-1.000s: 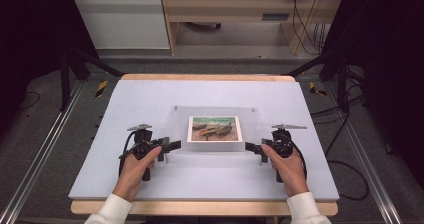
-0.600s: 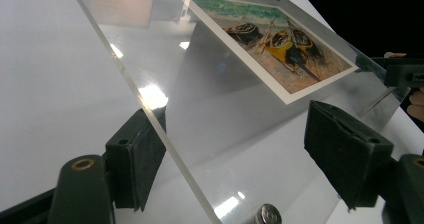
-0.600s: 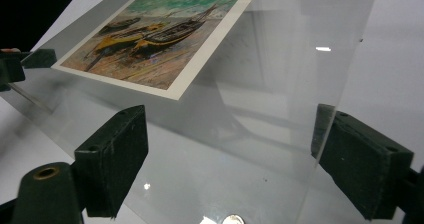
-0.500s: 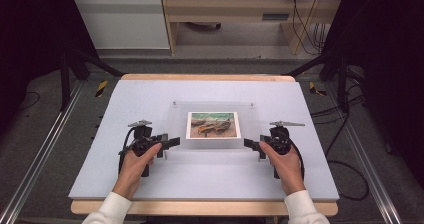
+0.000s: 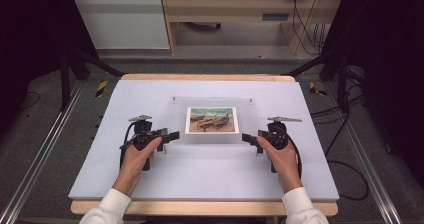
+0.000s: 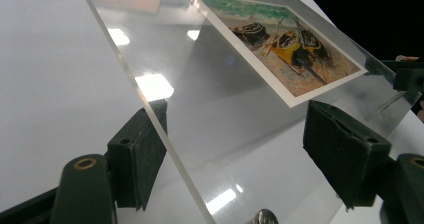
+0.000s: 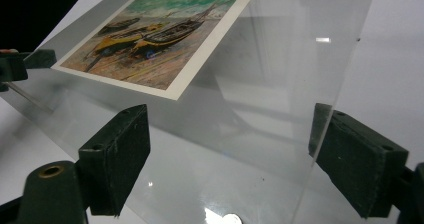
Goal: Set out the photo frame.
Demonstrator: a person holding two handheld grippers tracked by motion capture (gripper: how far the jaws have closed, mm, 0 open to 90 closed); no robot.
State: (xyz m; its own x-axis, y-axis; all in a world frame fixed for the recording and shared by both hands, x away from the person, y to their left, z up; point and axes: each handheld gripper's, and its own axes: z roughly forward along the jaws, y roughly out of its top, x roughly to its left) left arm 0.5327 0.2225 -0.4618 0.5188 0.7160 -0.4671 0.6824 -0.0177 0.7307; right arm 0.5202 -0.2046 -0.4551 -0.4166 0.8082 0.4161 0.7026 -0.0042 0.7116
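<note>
Presently, a clear acrylic panel (image 5: 215,134) lies near the centre of the grey table mat (image 5: 150,91), w/ a picture of beached boats (image 5: 211,120) on or under it; which, cannot tell. Two small fixings show along the panel's far edge.

L gripper (image 5: 172,135) sits at the panel's left edge, held in the person's left hand (image 5: 137,156). In the left gripper view its jaws straddle the panel edge (image 6: 150,114): one pad (image 6: 137,159) sits close against the edge, the other pad (image 6: 345,154) stands well apart over the panel face. Not clamped; jaws released, panel edge between them.

R gripper (image 5: 248,139) sits at the panel's right edge, held in the right hand (image 5: 280,159). In the right gripper view the jaws are wide apart, one pad (image 7: 117,156) over the panel face, the other (image 7: 357,159) at or just outside the panel's edge. No pinch seen; released.

Picture (image 6: 280,39) is seen through the panel in both gripper views (image 7: 160,39). The opposite gripper shows at far edge of each view. Table mat rests on a wooden board (image 5: 200,207).
</note>
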